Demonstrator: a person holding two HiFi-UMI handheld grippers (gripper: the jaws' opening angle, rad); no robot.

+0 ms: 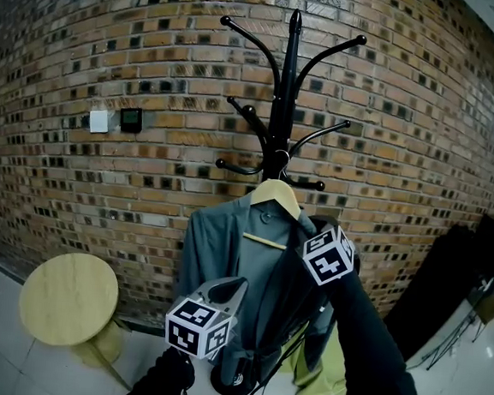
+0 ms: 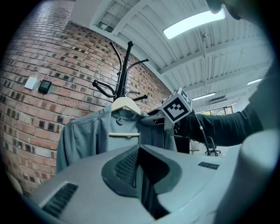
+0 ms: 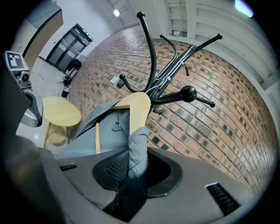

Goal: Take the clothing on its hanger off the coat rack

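Head view: jacket point(image 1: 217, 250) hangs on its wooden hanger point(image 1: 275, 195), hook up against the lower arms of the rack point(image 1: 289, 84), so it reads as not yet off. Right gripper point(image 1: 316, 241) sits at the hanger's right shoulder; left gripper point(image 1: 232, 292) is lower, in front of the jacket's hem and apart from it; stool point(image 1: 68, 297) well to the left. Left gripper view: jaws together with nothing between them, aimed at the jacket front from a distance, idle. Right gripper view: jaws clenched on a fold of the grey cloth just below the hanger's end, with the rack arms right behind. Whether the hook has cleared its arm cannot be told from any view. Judged progress: grasp made, early in the lift. Left to do: raise the hook free, draw hanger and jacket away from the rack
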